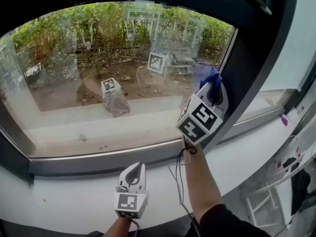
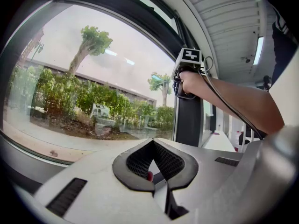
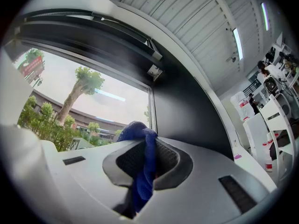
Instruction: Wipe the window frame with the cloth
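The left gripper hangs low over the white sill, pointing up at the window's bottom rail. In the left gripper view its jaws are closed on each other, pad against pad, with nothing held between them. Ahead of these jaws lies the glass pane, with shrubs and bare ground outside. Up and to their right is the dark upright post of the window frame.

Further right and higher, the right gripper is raised on an outstretched forearm, its marker cube turned toward the head camera. In the right gripper view these jaws are clamped on the blue cloth. The cloth runs down the gap between the pads and bunches in a rounded wad past the jaw tips. That wad sits at the left edge of the post, where the post meets the glass. Whether it actually presses the frame cannot be told. To the right of these jaws the post fills the view as a broad black band.
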The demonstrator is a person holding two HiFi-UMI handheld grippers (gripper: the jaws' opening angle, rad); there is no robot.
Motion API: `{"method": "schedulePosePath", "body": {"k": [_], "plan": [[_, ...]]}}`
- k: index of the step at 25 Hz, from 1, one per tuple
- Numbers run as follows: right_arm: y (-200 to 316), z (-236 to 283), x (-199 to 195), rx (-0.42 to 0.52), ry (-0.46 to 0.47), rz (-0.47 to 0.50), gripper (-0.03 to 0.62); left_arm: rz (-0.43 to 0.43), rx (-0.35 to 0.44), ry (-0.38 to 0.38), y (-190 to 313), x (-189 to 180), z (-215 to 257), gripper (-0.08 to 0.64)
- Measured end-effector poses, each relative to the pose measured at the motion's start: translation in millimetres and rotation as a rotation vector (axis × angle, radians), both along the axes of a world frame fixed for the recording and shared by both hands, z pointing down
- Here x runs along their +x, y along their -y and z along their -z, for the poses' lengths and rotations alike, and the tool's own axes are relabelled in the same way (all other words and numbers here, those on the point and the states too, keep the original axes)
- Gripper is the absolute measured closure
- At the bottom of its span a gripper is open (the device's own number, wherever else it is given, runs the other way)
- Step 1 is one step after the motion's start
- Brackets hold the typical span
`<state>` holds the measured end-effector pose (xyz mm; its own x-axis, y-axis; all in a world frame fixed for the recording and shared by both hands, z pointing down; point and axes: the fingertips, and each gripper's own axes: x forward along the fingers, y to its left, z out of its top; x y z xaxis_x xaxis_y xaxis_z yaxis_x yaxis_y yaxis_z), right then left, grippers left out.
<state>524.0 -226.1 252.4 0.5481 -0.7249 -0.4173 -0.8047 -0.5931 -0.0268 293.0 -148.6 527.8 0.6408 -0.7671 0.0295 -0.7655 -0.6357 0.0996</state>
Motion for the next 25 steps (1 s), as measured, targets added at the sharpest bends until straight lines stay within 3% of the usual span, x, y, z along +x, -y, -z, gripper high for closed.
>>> {"method": "schedulePosePath", "body": {"k": [25], "plan": [[-1, 55, 1, 0.069, -0.015, 0.017, 0.571, -0.014, -0.012, -0.015, -3, 2, 2, 0.555]]}}
